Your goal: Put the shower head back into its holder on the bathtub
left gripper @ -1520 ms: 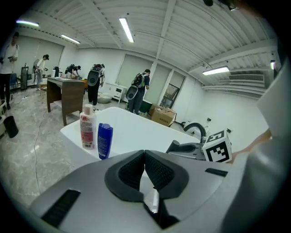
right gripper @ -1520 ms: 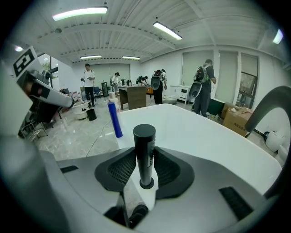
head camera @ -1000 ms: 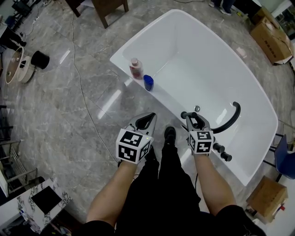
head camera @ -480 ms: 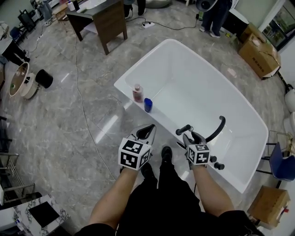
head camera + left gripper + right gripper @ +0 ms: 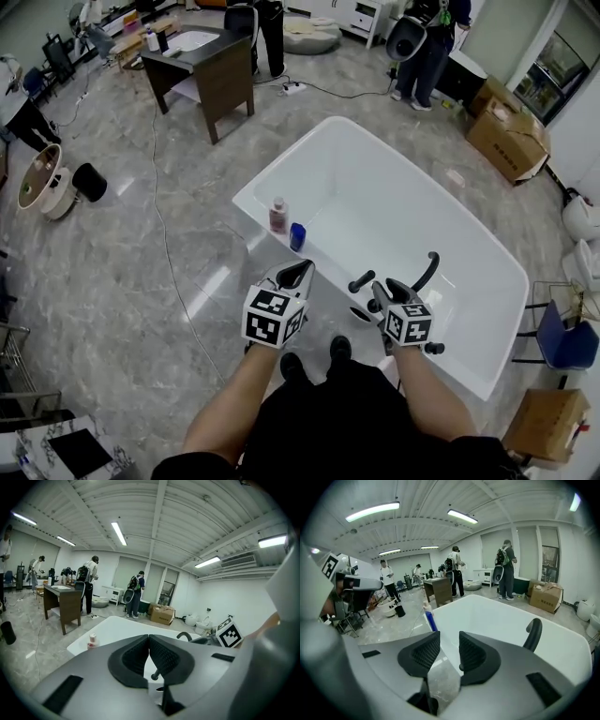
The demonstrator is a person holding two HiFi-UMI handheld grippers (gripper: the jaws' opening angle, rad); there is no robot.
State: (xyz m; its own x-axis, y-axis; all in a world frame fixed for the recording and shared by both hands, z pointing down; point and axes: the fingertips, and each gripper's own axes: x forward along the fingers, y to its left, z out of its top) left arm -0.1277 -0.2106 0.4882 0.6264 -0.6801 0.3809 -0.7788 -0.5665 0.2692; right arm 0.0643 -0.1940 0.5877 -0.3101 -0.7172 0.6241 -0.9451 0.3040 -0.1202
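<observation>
The white bathtub (image 5: 394, 216) lies ahead of me. A black shower head (image 5: 361, 279) sticks up from its near rim beside the curved black spout (image 5: 427, 270). My right gripper (image 5: 382, 289) hovers just right of the shower head without touching it. Its jaws have just been closing, but a gap remains and nothing is between them (image 5: 449, 653). My left gripper (image 5: 302, 267) hangs over the floor in front of the rim, its pads pressed together on nothing (image 5: 149, 641).
A pink bottle (image 5: 277, 214) and a blue cup (image 5: 297, 235) stand on the tub's left rim. Two black knobs (image 5: 433, 349) sit on the near rim. A cable (image 5: 169, 244) runs across the floor. A dark desk (image 5: 211, 70), cardboard boxes (image 5: 506, 136) and standing people lie beyond.
Both grippers have lifted away from the tub rim. The head view has pulled back, so the tub looks smaller and more of the room shows.
</observation>
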